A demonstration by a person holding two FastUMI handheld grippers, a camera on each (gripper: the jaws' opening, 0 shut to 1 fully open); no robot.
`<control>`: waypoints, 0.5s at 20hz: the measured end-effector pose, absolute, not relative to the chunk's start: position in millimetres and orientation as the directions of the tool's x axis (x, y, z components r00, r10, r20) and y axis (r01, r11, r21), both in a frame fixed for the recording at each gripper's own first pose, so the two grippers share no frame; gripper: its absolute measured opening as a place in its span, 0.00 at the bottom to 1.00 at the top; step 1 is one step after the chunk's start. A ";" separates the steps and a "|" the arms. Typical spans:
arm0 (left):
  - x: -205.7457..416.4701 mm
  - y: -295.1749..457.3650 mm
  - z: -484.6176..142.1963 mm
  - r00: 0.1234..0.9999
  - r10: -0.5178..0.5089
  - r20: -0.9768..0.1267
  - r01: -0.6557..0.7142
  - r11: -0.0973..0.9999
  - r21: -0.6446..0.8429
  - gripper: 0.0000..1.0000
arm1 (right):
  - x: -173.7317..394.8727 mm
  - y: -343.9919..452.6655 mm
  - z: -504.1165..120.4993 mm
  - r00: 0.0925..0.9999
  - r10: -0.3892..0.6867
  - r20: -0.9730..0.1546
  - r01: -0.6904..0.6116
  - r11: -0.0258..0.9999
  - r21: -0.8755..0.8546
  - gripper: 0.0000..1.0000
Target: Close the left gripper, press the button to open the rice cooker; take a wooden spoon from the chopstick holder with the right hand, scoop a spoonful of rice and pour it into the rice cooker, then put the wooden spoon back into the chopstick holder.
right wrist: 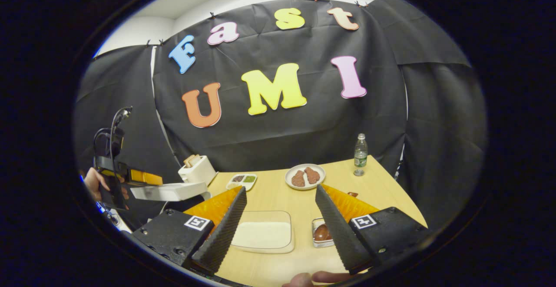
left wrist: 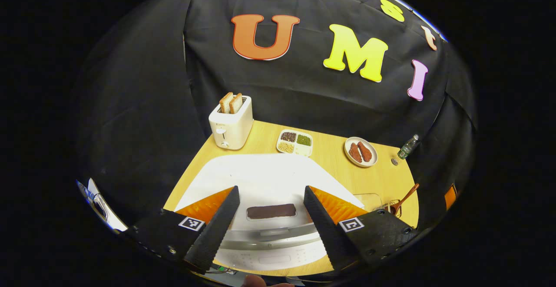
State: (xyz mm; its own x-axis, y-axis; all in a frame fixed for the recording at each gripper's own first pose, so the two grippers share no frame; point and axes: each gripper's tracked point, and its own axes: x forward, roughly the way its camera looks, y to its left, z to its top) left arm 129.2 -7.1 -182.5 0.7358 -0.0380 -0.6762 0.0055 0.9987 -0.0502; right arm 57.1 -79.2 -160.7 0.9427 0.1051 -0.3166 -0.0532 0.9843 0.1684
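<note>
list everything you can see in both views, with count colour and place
rice cooker: one, white, lid down, under the left gripper
toaster: one, cream, two toast slices in it, back left of table
divided dish: one, white, dark, green and pale grains, mid back
plate: one, white, two brown pieces on it
bottle: one, clear green, far right corner
rice container: one, clear, white rice, near the right gripper
chopstick holder: one, holds the wooden spoon, brown
table: one, light wood
left gripper: fingers open
right gripper: fingers open
hand: one, holds the left gripper
</note>
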 end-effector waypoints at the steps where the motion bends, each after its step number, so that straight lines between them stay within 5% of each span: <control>1: 121.8 -5.3 -188.3 0.727 -0.038 -0.686 0.005 0.999 -0.050 0.97 | 56.1 -75.4 -162.4 0.941 0.111 -0.320 -0.059 0.984 0.166 0.99; 10: 88.0 -6.1 -246.1 0.668 -0.021 -0.744 -0.030 0.998 -0.056 0.98 | 46.3 -47.9 -169.3 0.924 0.153 -0.350 -0.086 0.976 0.199 0.99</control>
